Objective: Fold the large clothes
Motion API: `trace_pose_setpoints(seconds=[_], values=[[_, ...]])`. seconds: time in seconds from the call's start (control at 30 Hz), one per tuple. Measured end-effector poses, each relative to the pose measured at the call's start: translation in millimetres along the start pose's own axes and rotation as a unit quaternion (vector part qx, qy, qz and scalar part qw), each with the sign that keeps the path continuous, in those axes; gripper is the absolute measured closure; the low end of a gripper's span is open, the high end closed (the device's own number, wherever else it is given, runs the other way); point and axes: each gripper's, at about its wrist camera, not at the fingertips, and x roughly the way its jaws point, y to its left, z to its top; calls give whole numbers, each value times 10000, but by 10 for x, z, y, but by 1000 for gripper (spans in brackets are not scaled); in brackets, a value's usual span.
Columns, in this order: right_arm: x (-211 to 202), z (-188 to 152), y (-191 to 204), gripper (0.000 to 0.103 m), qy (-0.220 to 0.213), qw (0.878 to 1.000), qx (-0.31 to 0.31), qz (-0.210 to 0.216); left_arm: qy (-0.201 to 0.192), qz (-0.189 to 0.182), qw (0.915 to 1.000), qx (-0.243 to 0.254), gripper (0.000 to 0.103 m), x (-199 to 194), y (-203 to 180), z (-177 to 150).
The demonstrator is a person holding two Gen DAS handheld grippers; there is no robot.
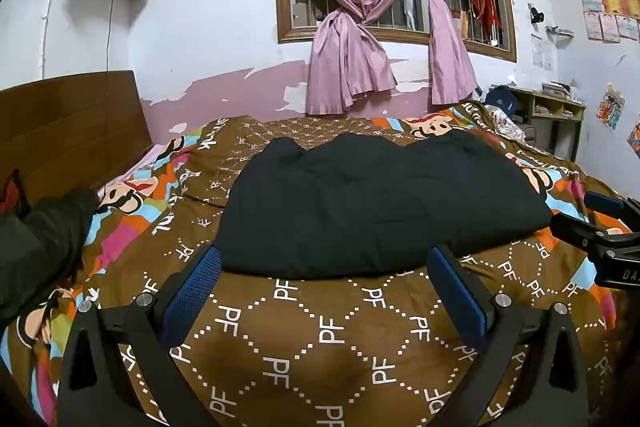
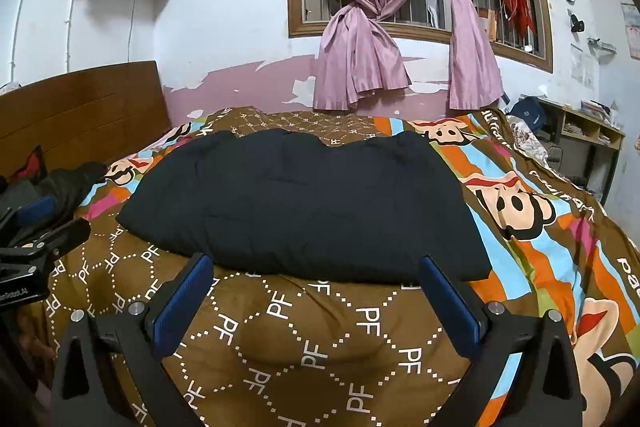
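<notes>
On the bed (image 1: 320, 339), across the brown patterned quilt, lies the dark garment (image 1: 372, 203), already doubled into a wide flat slab. At nine o'clock in the left wrist view, a second heap of dark clothing (image 1: 36, 243) against the headboard (image 1: 68, 123). At six o'clock, the left claw (image 1: 326, 287), spread wide and empty, short of the garment's near hem. At three o'clock, the right claw's black frame at the frame edge. In the right wrist view, the right claw (image 2: 316, 293) likewise wide and empty, level with the near hem at twelve o'clock.

Probably soft, padded, fairly light, with no stiffness to hold a shape; likely to sag and slide between layers if lifted by one point. Best taken at the two near corners, pinching through every layer together, then carried over toward the far edge.
</notes>
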Motion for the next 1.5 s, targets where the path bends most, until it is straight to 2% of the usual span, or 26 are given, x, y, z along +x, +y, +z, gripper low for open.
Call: trace_pose_setpoints(seconds=[1.5], values=[[2,-6,-69,0,10,9999,111,-56,57,-26,10000,-52,2,40,40,25]])
